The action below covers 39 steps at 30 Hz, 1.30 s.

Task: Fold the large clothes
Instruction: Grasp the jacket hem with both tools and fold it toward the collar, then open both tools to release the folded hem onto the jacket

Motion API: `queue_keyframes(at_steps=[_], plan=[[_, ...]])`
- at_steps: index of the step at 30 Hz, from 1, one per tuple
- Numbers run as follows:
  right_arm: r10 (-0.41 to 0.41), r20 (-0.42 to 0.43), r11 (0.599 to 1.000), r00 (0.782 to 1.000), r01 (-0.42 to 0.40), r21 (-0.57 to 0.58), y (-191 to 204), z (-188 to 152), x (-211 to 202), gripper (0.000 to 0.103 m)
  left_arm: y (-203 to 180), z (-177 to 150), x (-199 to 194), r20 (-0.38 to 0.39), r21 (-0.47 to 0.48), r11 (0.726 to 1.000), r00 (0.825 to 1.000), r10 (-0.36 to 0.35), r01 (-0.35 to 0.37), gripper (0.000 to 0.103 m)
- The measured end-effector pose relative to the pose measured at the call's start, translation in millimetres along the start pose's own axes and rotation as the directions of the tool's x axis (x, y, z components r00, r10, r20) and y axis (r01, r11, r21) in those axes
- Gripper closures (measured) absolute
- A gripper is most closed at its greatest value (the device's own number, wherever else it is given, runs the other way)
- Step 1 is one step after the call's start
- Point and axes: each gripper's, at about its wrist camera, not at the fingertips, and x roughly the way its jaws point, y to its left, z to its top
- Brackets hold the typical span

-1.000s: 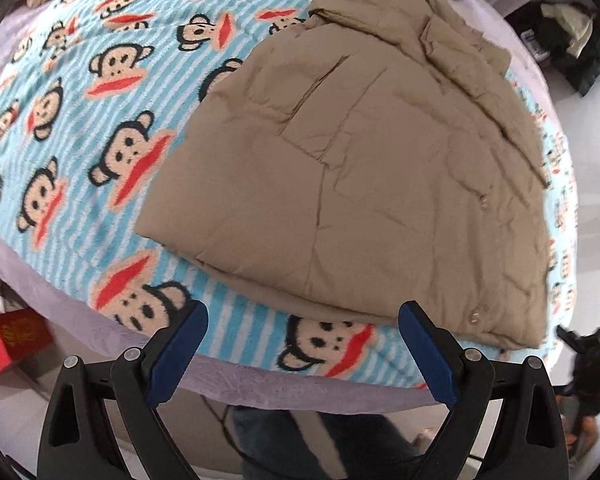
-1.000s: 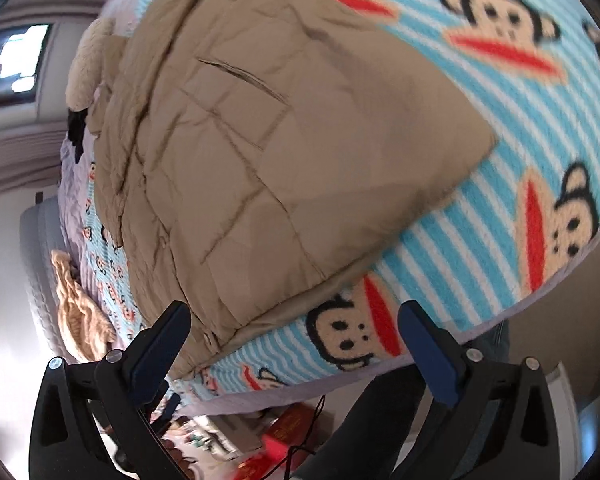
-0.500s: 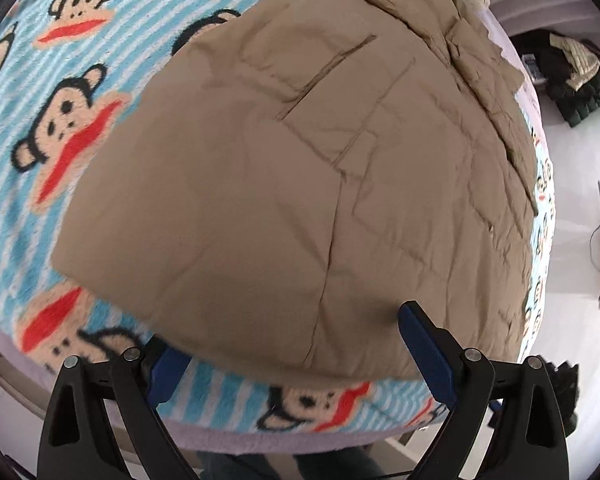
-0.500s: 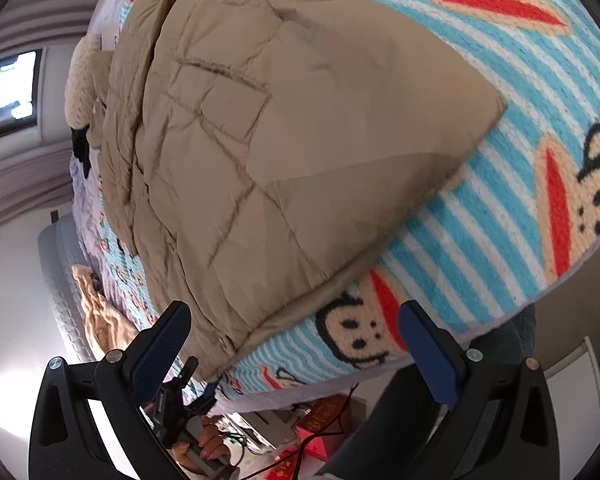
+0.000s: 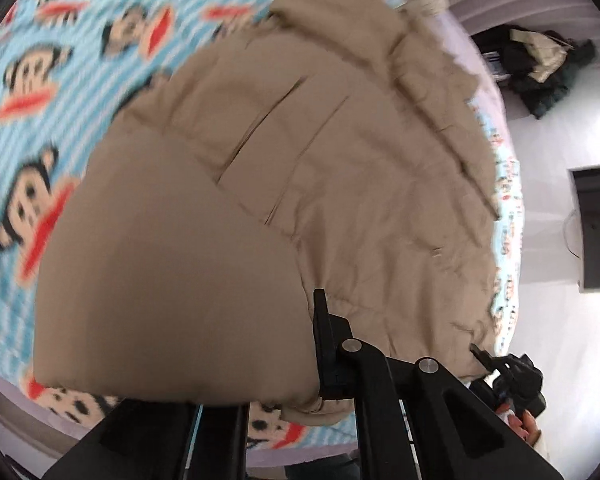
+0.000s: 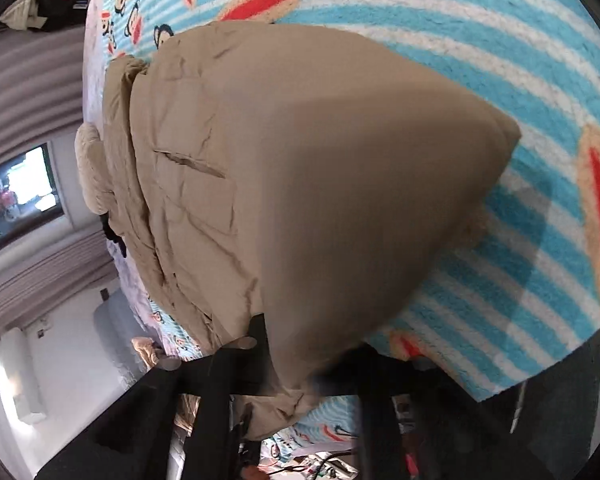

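Tan padded jacket [image 5: 300, 184] lies lengthwise on the monkey-print blanket [image 5: 40, 92], collar far; both grippers [image 5: 260, 384] [image 6: 308, 368] pinch its near hem.

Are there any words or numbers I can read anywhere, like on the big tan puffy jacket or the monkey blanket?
None can be read.
Tan quilted jacket: no label or writing shows.
Blue striped monkey-face blanket: pictures only, no words.
Red boxes on the floor under the bed edge: too blurred to tell whether they carry writing.
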Motion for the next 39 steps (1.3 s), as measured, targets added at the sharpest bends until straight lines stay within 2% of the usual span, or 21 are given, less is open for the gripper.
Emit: queue_keyframes(at_steps=[5,10,16,20,24,27,31,33,35,37,39], plan=[[0.037,0.037,0.984,0.999,-0.030,-0.174,45.8,-14.3,-15.9,0.094,-28.6,21.3,-40.8,0.079,0.092,0.995,0.996,-0.044,0.037,0.092],[0.061,0.062,0.934,0.996,-0.035,-0.356,113.9,-16.4,-36.5,0.094,-73.0,61.2,-72.8,0.161,0.191,0.981,0.985,-0.057,0.025,0.092],[0.082,0.067,0.820,0.994,-0.029,-0.572,218.5,2.6,-43.2,0.095,-126.7,126.2,-96.2,0.248,0.259,0.965,0.968,-0.030,-0.036,0.092],[0.070,0.041,0.754,0.997,-0.026,-0.657,289.8,32.8,-29.3,0.095,-159.7,185.2,-84.8,0.292,0.242,0.964,0.956,0.040,-0.114,0.092],[0.004,0.044,0.694,0.999,0.029,-0.719,357.6,73.6,10.7,0.095,-176.0,234.3,-61.3,0.329,0.214,0.962,0.940,0.092,-0.170,0.092],[-0.048,0.045,0.684,0.998,0.066,-0.727,386.6,105.0,47.9,0.095,-178.7,267.0,-28.9,0.334,0.194,0.950,0.927,0.170,-0.244,0.092],[-0.125,0.056,0.693,0.991,0.128,-0.709,392.7,134.8,97.8,0.095,-169.6,299.7,23.0,0.288,0.183,0.930,0.922,0.260,-0.319,0.092],[-0.149,0.055,0.717,0.987,0.146,-0.682,386.2,148.7,119.0,0.095,-162.2,310.8,45.7,0.267,0.183,0.924,0.922,0.282,-0.335,0.092],[-0.159,0.045,0.757,0.986,0.151,-0.636,377.2,163.8,138.3,0.095,-153.6,323.3,64.5,0.239,0.173,0.921,0.922,0.304,-0.348,0.087],[-0.159,0.025,0.790,0.987,0.143,-0.597,369.7,173.7,150.5,0.092,-149.1,329.0,70.2,0.224,0.163,0.925,0.926,0.304,-0.343,0.087],[-0.161,0.013,0.801,0.987,0.138,-0.583,369.0,176.9,154.8,0.088,-149.8,327.5,66.3,0.229,0.182,0.924,0.929,0.292,-0.336,0.086]])
